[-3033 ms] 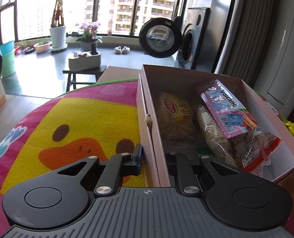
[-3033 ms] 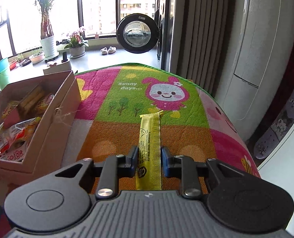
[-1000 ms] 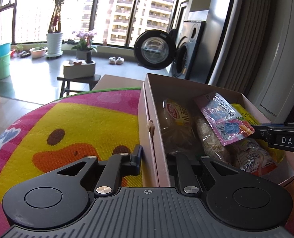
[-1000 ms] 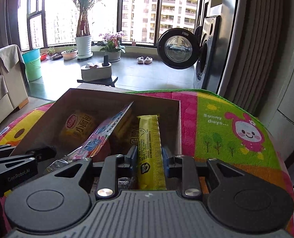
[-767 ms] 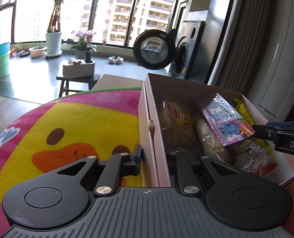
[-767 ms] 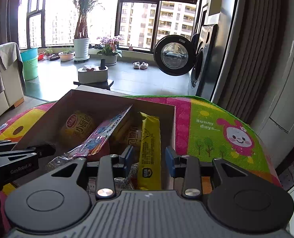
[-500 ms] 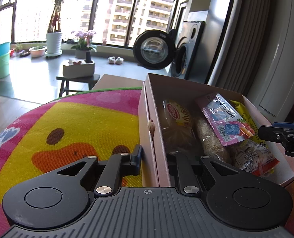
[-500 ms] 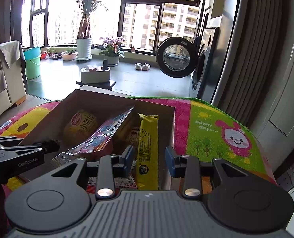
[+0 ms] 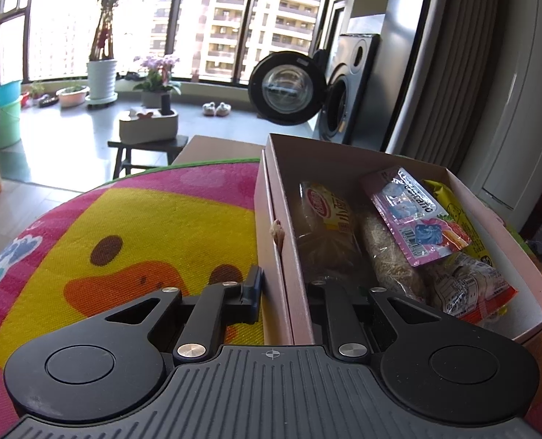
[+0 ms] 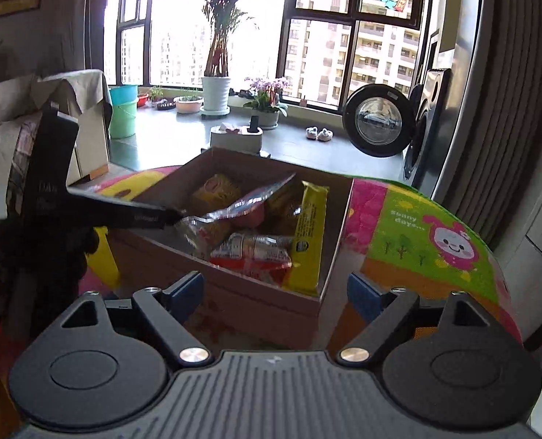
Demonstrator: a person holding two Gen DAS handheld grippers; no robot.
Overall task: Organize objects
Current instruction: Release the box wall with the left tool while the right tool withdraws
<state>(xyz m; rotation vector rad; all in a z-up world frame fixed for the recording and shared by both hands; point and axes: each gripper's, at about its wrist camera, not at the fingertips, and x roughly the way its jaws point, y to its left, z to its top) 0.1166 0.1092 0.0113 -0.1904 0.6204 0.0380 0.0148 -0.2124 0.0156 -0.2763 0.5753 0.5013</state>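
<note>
Your left gripper (image 9: 282, 294) is clamped on the near side wall of the cardboard box (image 9: 274, 226): one finger sits outside on the play mat (image 9: 143, 219), the other inside the box, so the wall runs between them at 12 o'clock in that view. Your right gripper (image 10: 274, 289) hangs spread wide with nothing between its fingers, and the box's near corner lies just beyond them at 12 o'clock.

The yellow snack bar (image 10: 307, 234) lies inside the box along its right wall, at about 1 o'clock from your right gripper; in the left wrist view only its end shows at 2 o'clock. Beside it are a pink-and-blue packet (image 9: 413, 216) resting tilted on top of the other snacks, a red-labelled wrapped snack (image 10: 252, 252) and a yellow bun packet (image 9: 326, 212). From the right wrist view, your left gripper reaches in from 9 o'clock; its fingertips seem to meet the box rim, though the glare makes that hard to confirm.
</note>
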